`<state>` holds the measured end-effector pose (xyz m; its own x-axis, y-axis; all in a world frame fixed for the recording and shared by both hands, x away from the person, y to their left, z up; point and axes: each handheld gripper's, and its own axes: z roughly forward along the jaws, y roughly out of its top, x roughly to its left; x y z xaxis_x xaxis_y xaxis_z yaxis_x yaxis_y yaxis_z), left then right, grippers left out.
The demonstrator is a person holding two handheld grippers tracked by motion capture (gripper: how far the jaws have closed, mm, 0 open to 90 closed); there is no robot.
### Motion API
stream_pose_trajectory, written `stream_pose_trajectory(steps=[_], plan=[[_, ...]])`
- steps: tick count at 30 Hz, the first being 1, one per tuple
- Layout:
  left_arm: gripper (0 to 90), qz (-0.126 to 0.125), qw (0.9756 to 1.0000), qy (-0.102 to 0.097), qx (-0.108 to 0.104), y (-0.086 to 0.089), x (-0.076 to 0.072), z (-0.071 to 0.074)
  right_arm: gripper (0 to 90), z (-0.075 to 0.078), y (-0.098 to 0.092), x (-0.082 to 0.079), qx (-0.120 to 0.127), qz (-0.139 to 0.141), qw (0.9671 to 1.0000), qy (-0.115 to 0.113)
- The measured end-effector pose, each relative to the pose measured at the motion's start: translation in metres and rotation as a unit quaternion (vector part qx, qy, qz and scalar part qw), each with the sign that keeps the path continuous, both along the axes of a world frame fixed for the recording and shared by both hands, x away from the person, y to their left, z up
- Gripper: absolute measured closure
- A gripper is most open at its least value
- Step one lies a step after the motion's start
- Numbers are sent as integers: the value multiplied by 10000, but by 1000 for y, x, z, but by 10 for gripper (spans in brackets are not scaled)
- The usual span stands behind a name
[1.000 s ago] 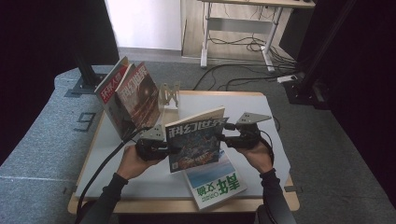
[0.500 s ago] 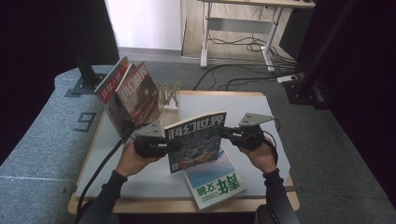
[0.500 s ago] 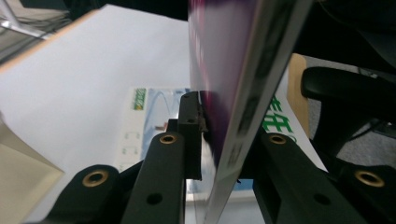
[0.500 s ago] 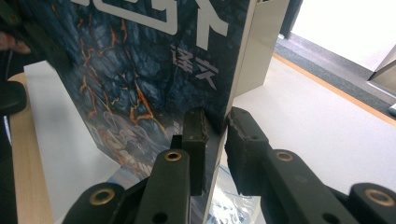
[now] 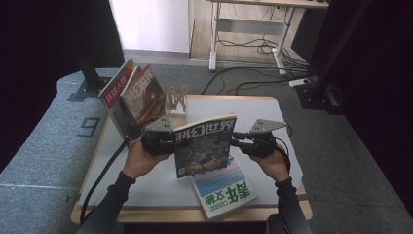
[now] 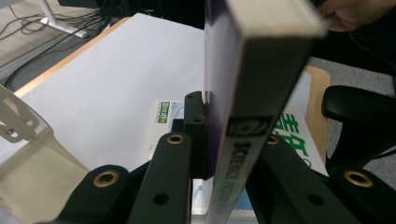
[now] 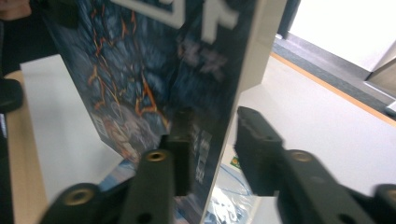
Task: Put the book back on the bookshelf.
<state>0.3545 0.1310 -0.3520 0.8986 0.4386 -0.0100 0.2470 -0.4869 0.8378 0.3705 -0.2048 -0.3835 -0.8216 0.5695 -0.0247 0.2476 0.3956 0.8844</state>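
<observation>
A glossy paper magazine [image 5: 204, 146] with a thick cream page block is held between two matt black plastic grippers, left [image 5: 158, 141] and right [image 5: 255, 143], each topped by a dull grey metal plate. Brass-coloured rivets dot their jaws. Another glossy magazine [image 5: 225, 187] lies on the smooth matt white table [image 5: 146, 185], edged in pale wood. Grey carpet [image 5: 44, 146] looks rough.
</observation>
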Motion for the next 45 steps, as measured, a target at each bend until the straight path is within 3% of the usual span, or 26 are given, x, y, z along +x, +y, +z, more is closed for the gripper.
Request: stream_pose_trajectory(steps=[7, 10, 16, 24, 27, 31, 41, 45], plan=[[825, 173, 9997, 98, -155, 5, 6, 2, 400, -19, -9, 0, -369, -293, 9988, 99], [826, 198, 9996, 129, -182, 9, 7, 5, 274, -38, -18, 3, -522, -567, 9964, 359], [827, 281, 9991, 167, -270, 14, 7, 10, 137, -72, -39, 7, -685, -1156, 9876, 807], [827, 428, 9986, 143, -278, 21, 6, 16, 19, -108, -69, 5, -667, -2095, 9696, 1071], [827, 519, 9984, 91, -207, 25, 4, 19, 0, -117, -76, 6, -712, -2310, 9639, 1112], [827, 615, 9980, 13, -128, 31, 2, 22, 0, -129, -80, 5, -814, -2423, 9593, 1203], [827, 928, 9955, -13, -162, 49, -2, 28, 0, -150, -81, 6, -1038, -2427, 9556, 1311], [827, 1089, 9939, -57, -140, 58, -4, 30, 0, -152, -84, 5, -909, -2413, 9579, 1261]])
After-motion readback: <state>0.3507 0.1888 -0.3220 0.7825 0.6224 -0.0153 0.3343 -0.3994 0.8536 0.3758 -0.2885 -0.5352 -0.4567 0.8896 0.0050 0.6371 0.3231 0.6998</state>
